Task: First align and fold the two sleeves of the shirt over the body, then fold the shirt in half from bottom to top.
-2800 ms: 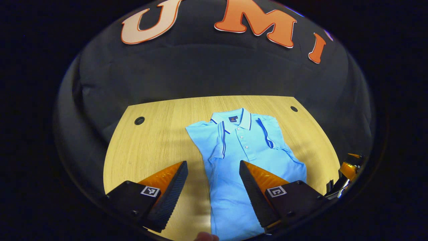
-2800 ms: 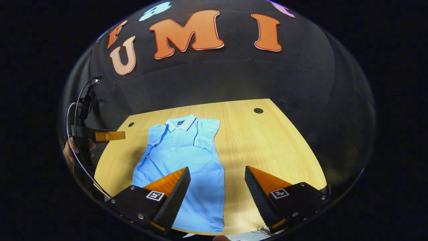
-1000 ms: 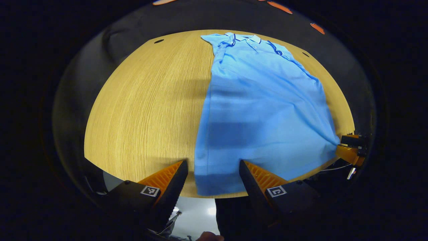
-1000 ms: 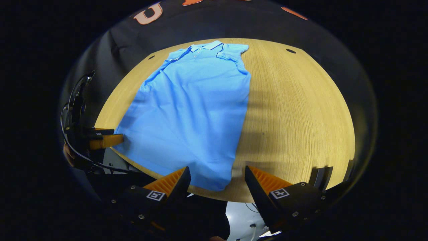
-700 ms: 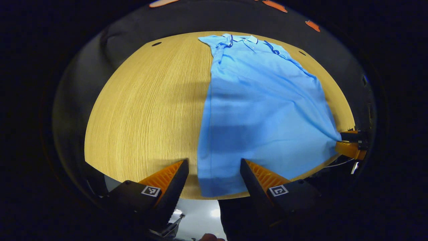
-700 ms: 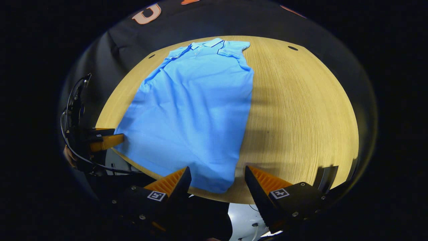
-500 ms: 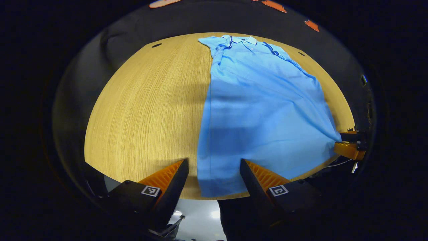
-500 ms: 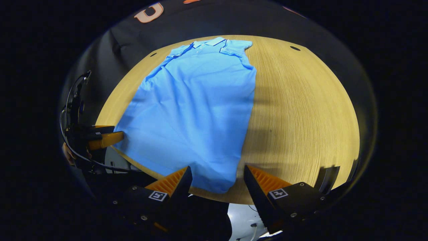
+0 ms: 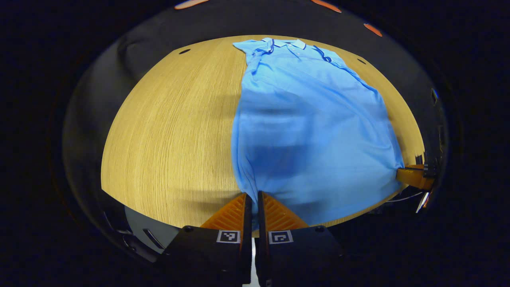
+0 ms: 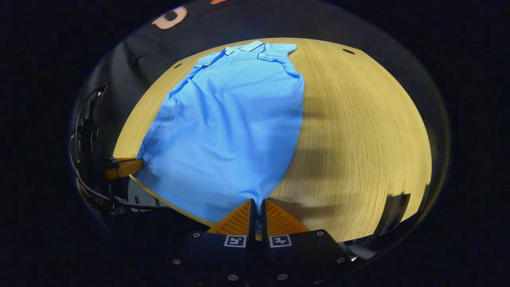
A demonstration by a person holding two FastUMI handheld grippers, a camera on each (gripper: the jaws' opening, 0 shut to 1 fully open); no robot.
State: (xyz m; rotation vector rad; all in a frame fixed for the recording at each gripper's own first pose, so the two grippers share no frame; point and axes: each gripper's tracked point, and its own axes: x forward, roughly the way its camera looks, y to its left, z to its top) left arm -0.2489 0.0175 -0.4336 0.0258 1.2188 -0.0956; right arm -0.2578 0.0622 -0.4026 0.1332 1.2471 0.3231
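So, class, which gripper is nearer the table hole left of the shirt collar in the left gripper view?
Left. The left gripper grips the shirt hem corner on the same side as the hole; the right gripper grips the opposite corner, across the shirt.

Both claws are pinched closed: the left claw (image 9: 252, 195) on the polo shirt's (image 9: 314, 119) near hem corner, the right claw (image 10: 256, 203) on the other.
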